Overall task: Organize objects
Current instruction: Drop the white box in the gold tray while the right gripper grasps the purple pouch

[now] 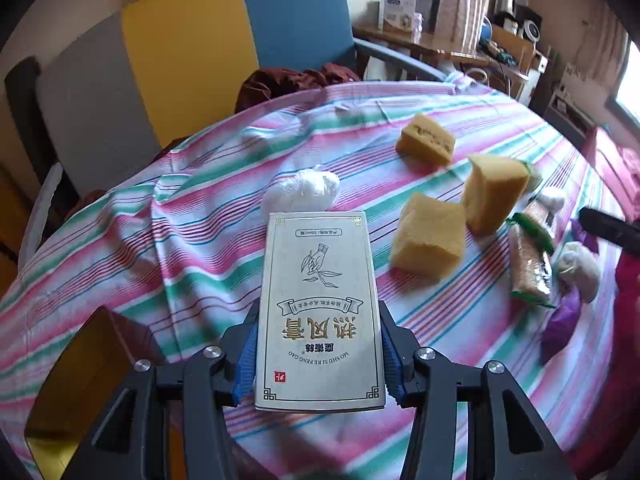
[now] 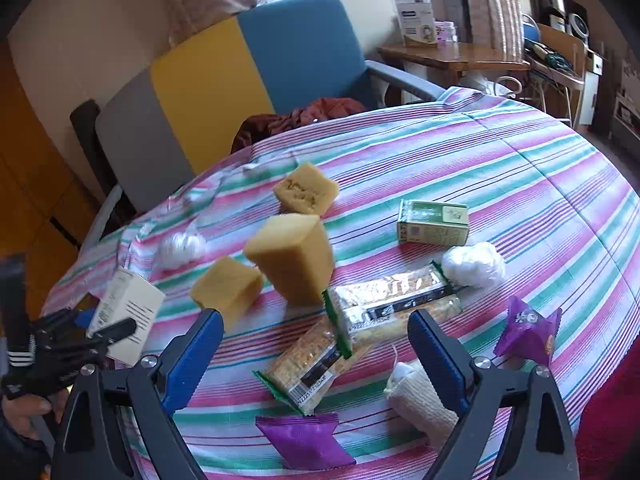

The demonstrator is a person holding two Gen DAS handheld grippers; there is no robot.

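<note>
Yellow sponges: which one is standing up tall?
The middle sponge, beside the cracker packets. It stands on end, tilting; the other two sponges lie low on the cloth.

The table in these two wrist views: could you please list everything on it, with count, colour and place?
Striped cloth: one, pink, green and white, covering the table.
Sponge blocks: three, yellow, clustered mid-table.
White box: one, gripped between the left gripper's blue pads.
Green box: one, far side, right of the sponges.
Snack bars: two, clear wrappers with green ends, overlapping centre front.
Purple packets: two, near edge and right.
White wads: at least two, beside the green box and left of the sponges.
Bandage roll: one, cream, by the right finger.
Left gripper: closed on the white box.
Right gripper: open over the snack bars.
</note>
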